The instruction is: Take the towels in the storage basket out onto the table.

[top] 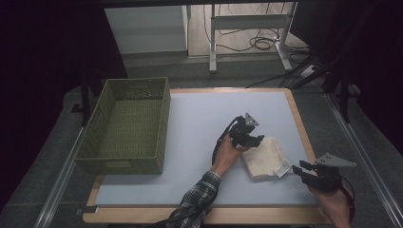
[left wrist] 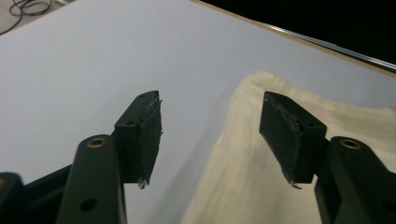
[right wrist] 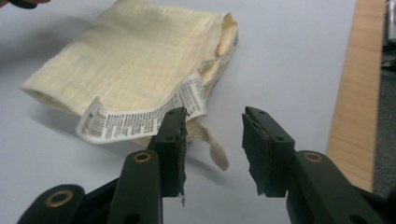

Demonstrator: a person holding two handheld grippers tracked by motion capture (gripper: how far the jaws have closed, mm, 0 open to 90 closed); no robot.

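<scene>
Basket point(top: 124, 126) beside folded cloth point(top: 266, 156)

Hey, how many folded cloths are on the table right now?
1. The folded cream cloth lies on the grey mat near the table's right edge. The green basket looks empty, though its near corner is hidden.

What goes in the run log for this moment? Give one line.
left gripper: open, at cloth edge | right gripper: open, beside care label | folded cloth: flat on mat | basket: left
</scene>
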